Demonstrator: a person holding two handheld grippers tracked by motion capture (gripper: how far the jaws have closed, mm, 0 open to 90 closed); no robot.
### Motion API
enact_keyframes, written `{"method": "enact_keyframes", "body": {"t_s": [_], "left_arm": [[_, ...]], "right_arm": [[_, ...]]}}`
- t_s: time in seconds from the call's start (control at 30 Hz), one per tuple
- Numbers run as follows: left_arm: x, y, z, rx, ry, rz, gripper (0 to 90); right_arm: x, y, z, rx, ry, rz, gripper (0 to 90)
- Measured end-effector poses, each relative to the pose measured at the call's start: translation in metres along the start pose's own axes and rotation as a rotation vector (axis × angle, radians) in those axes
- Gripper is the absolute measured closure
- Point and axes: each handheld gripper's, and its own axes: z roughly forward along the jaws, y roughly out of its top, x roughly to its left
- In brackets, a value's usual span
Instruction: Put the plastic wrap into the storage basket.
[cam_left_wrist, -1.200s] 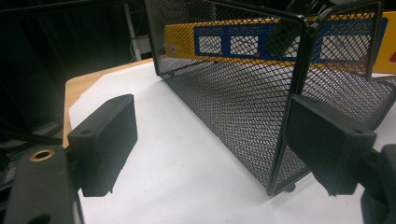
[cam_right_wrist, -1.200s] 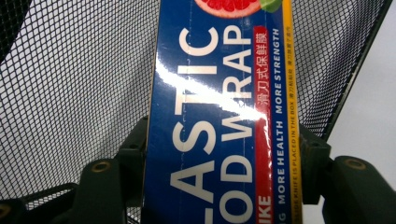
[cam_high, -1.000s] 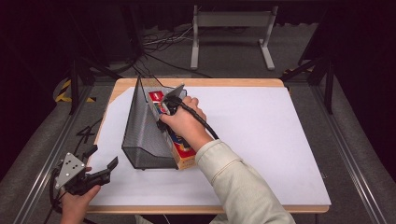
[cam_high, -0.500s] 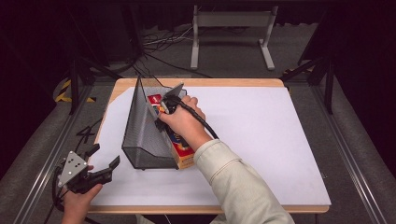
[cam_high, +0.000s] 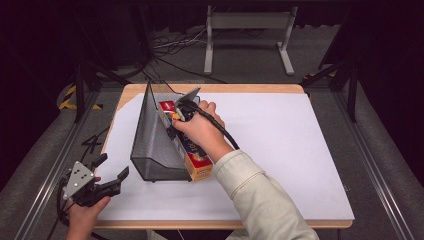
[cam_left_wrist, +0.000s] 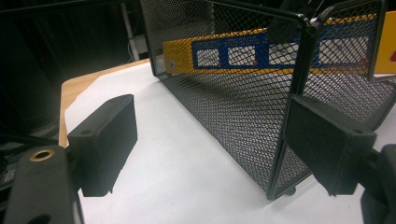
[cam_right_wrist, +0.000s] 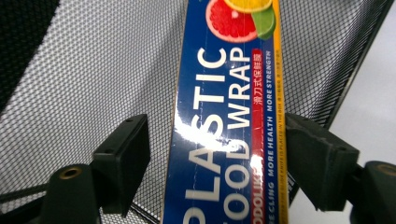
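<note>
A long blue and yellow plastic wrap box (cam_high: 197, 162) leans inside a black wire mesh basket (cam_high: 152, 145) on the table. Its near end sticks out of the basket's open side. My right gripper (cam_high: 177, 114) is over the box's far half. In the right gripper view its jaws have just been opening and straddle the box (cam_right_wrist: 224, 116), with a gap showing at the left pad (cam_right_wrist: 123, 154). My left gripper (cam_high: 112, 166) is open near the table's front left corner. It faces the basket (cam_left_wrist: 233, 102), with nothing between its jaws.
A white sheet (cam_high: 280, 150) covers the wooden table top. Cables and a metal stand (cam_high: 247, 22) lie on the dark floor behind the table. Rails run along both sides of the table.
</note>
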Motion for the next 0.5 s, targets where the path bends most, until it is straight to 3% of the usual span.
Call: {"method": "enact_keyframes", "body": {"t_s": [0.07,0.17,0.2,0.3,0.5], "left_arm": [[0.000,0.000,0.000,-0.002,0.000,0.000,18.4],[-0.001,0.001,0.001,-0.002,-0.004,0.002,18.4],[-0.001,0.001,0.001,-0.002,-0.004,0.002,18.4],[-0.001,0.001,0.002,-0.002,-0.005,0.006,18.4],[-0.003,0.002,0.005,-0.004,-0.010,0.009,18.4]], "right_arm": [[-0.001,-0.001,-0.003,-0.010,0.004,-0.004,24.8],[-0.005,-0.005,-0.021,-0.116,0.047,-0.073,20.6],[-0.005,-0.005,-0.021,-0.116,0.047,-0.073,20.6],[-0.007,-0.010,-0.035,-0.201,0.068,-0.128,18.3],[-0.018,-0.021,-0.060,-0.326,0.086,-0.167,15.9]]}}
